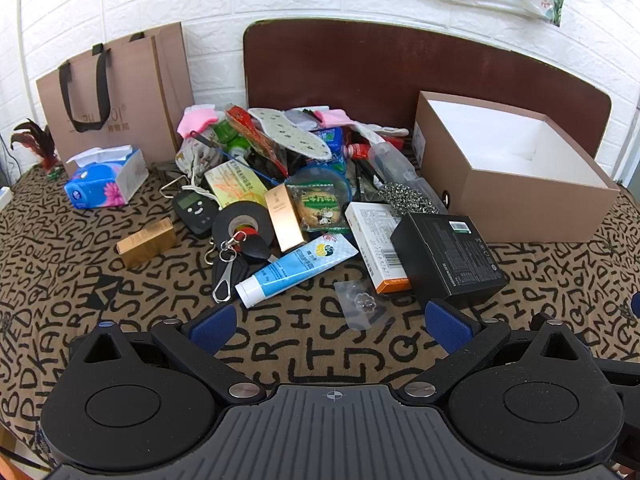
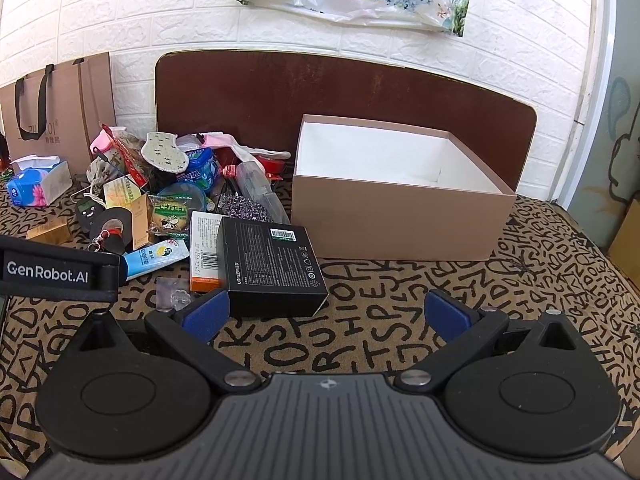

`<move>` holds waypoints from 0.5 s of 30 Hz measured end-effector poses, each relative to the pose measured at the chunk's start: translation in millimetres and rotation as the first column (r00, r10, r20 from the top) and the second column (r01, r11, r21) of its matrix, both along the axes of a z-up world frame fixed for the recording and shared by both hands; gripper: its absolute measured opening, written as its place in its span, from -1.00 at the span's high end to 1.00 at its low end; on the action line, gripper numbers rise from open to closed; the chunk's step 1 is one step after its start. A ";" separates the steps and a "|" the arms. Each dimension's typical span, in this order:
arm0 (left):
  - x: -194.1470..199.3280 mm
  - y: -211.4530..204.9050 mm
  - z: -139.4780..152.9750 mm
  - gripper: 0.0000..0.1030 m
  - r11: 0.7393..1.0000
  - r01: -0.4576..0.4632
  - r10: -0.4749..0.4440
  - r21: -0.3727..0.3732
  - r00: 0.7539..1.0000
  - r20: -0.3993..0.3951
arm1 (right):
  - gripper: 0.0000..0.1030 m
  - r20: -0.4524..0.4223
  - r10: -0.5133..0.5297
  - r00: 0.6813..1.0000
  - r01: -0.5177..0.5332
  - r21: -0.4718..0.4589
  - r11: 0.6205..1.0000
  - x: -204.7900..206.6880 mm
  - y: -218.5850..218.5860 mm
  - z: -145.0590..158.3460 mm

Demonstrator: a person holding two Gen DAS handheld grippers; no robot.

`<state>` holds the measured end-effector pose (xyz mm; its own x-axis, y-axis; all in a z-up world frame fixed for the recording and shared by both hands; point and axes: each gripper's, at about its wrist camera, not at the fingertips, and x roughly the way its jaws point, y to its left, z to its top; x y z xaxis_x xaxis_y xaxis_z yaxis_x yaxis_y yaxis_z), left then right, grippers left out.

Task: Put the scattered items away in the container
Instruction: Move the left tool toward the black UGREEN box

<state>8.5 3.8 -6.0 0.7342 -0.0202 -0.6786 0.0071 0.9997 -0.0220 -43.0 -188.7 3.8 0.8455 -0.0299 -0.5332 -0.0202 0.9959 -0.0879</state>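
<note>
A pile of scattered items lies on the patterned cloth left of an open brown box [image 1: 520, 208] with a white inside [image 2: 400, 220]. The nearest items are a black carton [image 1: 448, 260] [image 2: 272, 268], a blue-and-white tube [image 1: 296, 268] [image 2: 156, 258], a white-and-orange carton [image 1: 376, 244], a black tape roll [image 1: 240, 224] and a small clear packet [image 1: 360, 304]. My left gripper [image 1: 332, 326] is open and empty, just short of the clear packet. My right gripper [image 2: 326, 316] is open and empty, its left finger pad [image 2: 208, 314] beside the black carton's near corner.
A brown paper bag [image 1: 112, 96] and a blue tissue pack [image 1: 104, 184] stand at the back left. A gold box [image 1: 146, 242] lies apart on the left. A dark brown board [image 2: 340, 92] leans on the white brick wall. The left gripper's body [image 2: 56, 270] shows in the right wrist view.
</note>
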 end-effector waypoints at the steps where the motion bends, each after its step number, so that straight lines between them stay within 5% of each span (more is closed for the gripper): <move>1: 0.4 0.4 -0.4 -1.00 1.000 0.000 0.000 0.000 1.000 -0.001 | -1.00 -0.001 0.000 1.000 0.000 0.000 1.000 0.3 -0.1 -0.2; 15: 10.7 1.8 -7.9 -1.00 1.000 -0.009 0.009 0.002 1.000 -0.019 | -1.00 -0.022 0.006 1.000 -0.006 -0.003 1.000 8.2 2.1 -4.2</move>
<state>19.2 5.6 -13.9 0.7210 -0.0122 -0.6928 -0.0022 0.9998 -0.0199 -34.8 -186.7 -0.4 0.8335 -0.0270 -0.5518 -0.0278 0.9955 -0.0907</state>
